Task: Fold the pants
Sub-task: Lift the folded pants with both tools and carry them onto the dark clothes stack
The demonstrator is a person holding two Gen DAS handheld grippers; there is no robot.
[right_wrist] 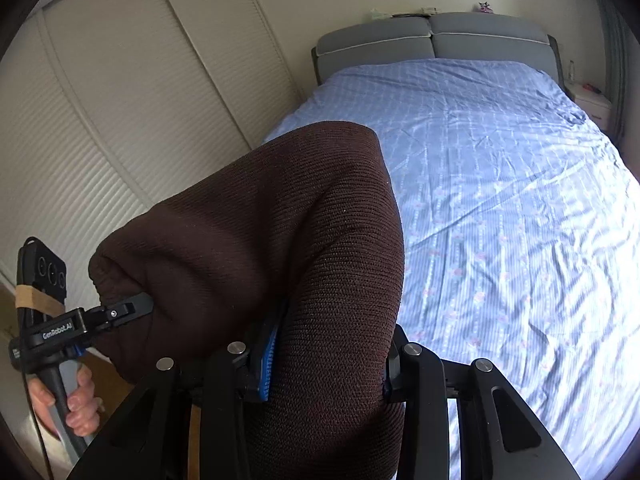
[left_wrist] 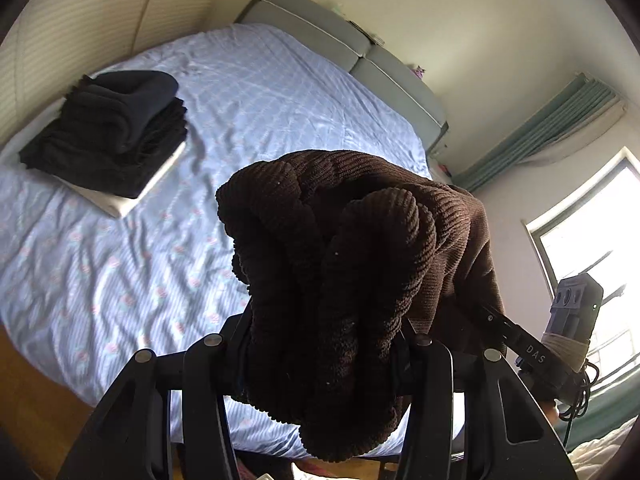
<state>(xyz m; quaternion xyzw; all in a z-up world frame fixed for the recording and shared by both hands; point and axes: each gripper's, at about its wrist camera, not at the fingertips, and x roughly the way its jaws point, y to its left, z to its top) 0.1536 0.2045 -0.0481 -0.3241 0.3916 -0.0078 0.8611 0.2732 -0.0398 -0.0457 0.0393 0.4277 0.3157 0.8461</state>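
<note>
Holding the dark brown corduroy pants [left_wrist: 344,264] aloft: both tools, left tool [left_wrist: 326,344] and right tool [right_wrist: 324,364], are clamping fabric; you're needing even tension before lowering onto the blue quilted bed [right_wrist: 500,200].

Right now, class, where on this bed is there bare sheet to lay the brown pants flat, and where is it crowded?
Bare: the blue sheet from the grey headboard down to the near edge, right of the brown pants. Crowded: the wardrobe-side edge, where a stack of dark folded clothes sits. Both the left hand-held gripper and right hand-held gripper grip the pants.
</note>
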